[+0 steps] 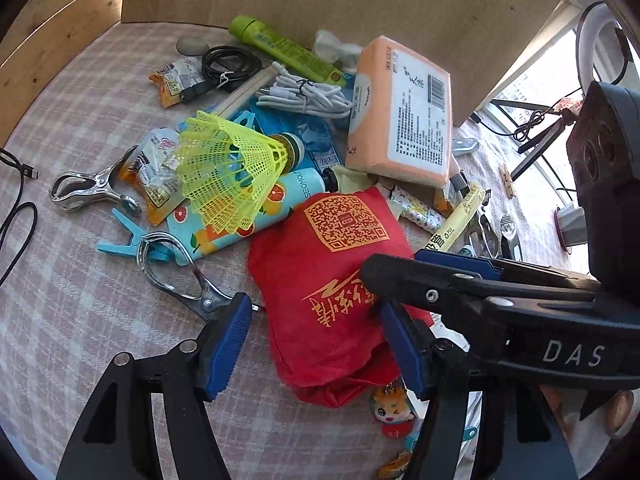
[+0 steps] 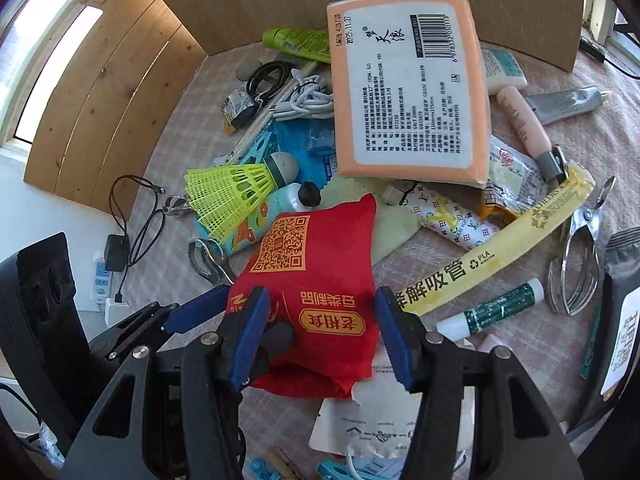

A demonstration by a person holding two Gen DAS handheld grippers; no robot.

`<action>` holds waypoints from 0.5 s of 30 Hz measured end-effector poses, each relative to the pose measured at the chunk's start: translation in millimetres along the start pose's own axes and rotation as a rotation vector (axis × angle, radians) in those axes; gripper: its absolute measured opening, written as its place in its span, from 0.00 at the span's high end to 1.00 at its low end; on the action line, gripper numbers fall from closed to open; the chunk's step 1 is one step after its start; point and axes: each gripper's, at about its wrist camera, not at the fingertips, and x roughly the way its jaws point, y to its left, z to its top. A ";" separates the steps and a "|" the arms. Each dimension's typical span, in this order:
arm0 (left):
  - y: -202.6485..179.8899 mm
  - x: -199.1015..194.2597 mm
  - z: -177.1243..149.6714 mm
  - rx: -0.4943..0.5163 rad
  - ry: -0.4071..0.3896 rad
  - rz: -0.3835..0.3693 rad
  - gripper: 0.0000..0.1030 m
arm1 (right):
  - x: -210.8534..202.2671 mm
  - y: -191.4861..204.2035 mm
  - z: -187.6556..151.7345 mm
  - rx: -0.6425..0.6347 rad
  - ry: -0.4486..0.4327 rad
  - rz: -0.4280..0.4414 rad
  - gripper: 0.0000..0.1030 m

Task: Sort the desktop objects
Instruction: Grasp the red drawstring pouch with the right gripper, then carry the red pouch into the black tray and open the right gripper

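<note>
While both grippers are held low over a checked pink tablecloth (image 1: 80, 320) strewn with small objects, a red cloth pouch printed with an orange QR code (image 1: 320, 280) is framed between their blue-padded fingers. The left gripper (image 1: 316, 344) is spread, its jaws standing to either side of the pouch's lower half; whether the pads touch the cloth cannot be told. In the right wrist view, the right gripper (image 2: 320, 340) is likewise spread around the same pouch (image 2: 316, 280), with a gap seen at its right pad (image 2: 394, 340); the left gripper's fingers cross in from eight o'clock. At eleven o'clock from the pouch, a yellow plastic mesh shuttlecock (image 1: 228, 172) is seen lying on a fruit-patterned blue tube (image 1: 240, 216). At one o'clock, a peach-coloured soft tissue pack (image 1: 400, 116) is propped on the heap. A white coiled cable (image 1: 304, 96) and a lime-green tube (image 1: 280, 48) are found at twelve o'clock, beyond it.
</note>
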 end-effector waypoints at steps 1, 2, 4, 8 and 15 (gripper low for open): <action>1.2 1.9 0.6 -0.009 0.003 -0.010 0.37 | 2.0 -0.1 1.6 0.003 0.000 0.002 0.47; 2.0 4.1 2.3 -0.017 0.007 -0.022 0.37 | 3.5 -0.5 2.9 0.007 0.002 0.006 0.47; -0.5 5.8 3.7 -0.012 0.002 -0.025 0.36 | 7.1 -0.6 5.3 0.013 0.009 0.014 0.46; -7.0 5.4 4.6 0.000 -0.008 -0.004 0.36 | 6.6 -2.7 6.4 0.034 0.015 0.040 0.46; -15.2 -13.4 -1.6 0.015 -0.032 -0.033 0.36 | -8.5 -2.6 -5.2 0.053 0.002 0.094 0.46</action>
